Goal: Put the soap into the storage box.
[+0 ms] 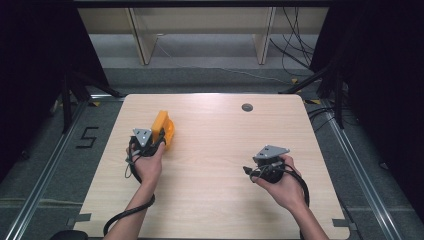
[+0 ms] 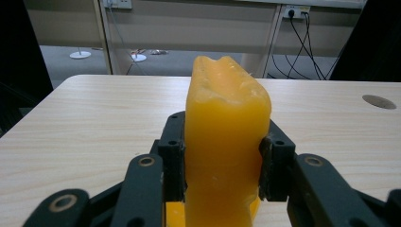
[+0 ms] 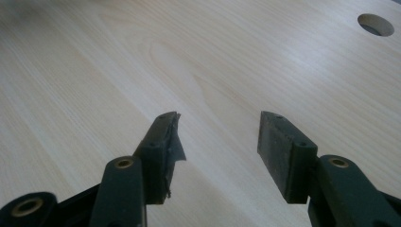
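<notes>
An orange, rounded plastic object [image 1: 164,130] stands upright on the left part of the wooden table [image 1: 215,165]. My left gripper [image 1: 159,138] is shut on it. In the left gripper view both black pads [image 2: 174,163] press the sides of the orange object [image 2: 227,142], whose notched top rises above them. My right gripper [image 1: 252,169] is held low over the table at the right. In the right gripper view its jaws stand apart, my right gripper [image 3: 220,125] is open, and only bare wood lies between the fingertips [image 3: 165,124].
A round cable hole [image 1: 247,107] sits near the table's far edge, also seen as a cable hole [image 3: 375,24] in the right gripper view. Cables [image 1: 295,47] and shelf legs [image 1: 142,37] lie on the floor beyond. Black curtains flank both sides.
</notes>
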